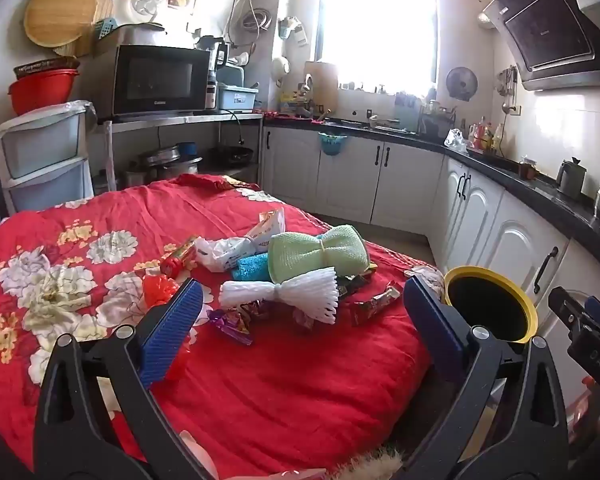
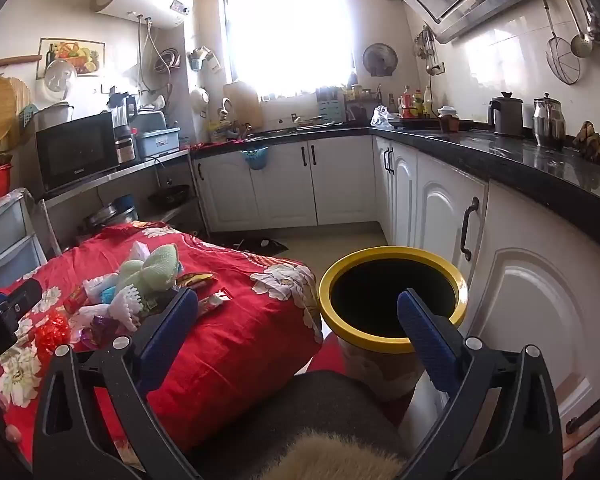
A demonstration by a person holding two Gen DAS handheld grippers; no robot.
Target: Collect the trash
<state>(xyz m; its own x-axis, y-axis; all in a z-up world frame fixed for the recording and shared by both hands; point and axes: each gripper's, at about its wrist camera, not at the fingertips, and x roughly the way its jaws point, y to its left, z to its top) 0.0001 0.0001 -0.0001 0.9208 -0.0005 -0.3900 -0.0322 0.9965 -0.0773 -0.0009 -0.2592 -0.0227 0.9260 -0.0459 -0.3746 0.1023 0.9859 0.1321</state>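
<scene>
A pile of trash lies on the red flowered cloth point(image 1: 260, 380): a white foam net point(image 1: 284, 294), a green cloth bundle point(image 1: 320, 252), a blue sponge point(image 1: 254, 267), a white plastic bag point(image 1: 224, 252), snack wrappers point(image 1: 374, 304), a purple wrapper point(image 1: 232, 322) and a red plastic scrap point(image 1: 158, 288). My left gripper point(image 1: 302, 300) is open and empty, just short of the pile. A yellow-rimmed bin point(image 2: 392, 300) stands right of the table; it also shows in the left wrist view point(image 1: 492, 304). My right gripper point(image 2: 296, 308) is open and empty, near the bin's rim. The pile also shows in the right wrist view point(image 2: 140, 284).
White cabinets point(image 2: 440, 216) under a black counter point(image 2: 520, 160) run along the right and back. A microwave point(image 1: 160, 80) sits on a shelf at the back left, with plastic drawers point(image 1: 40, 152) beside it. Kettles point(image 2: 506, 116) stand on the counter.
</scene>
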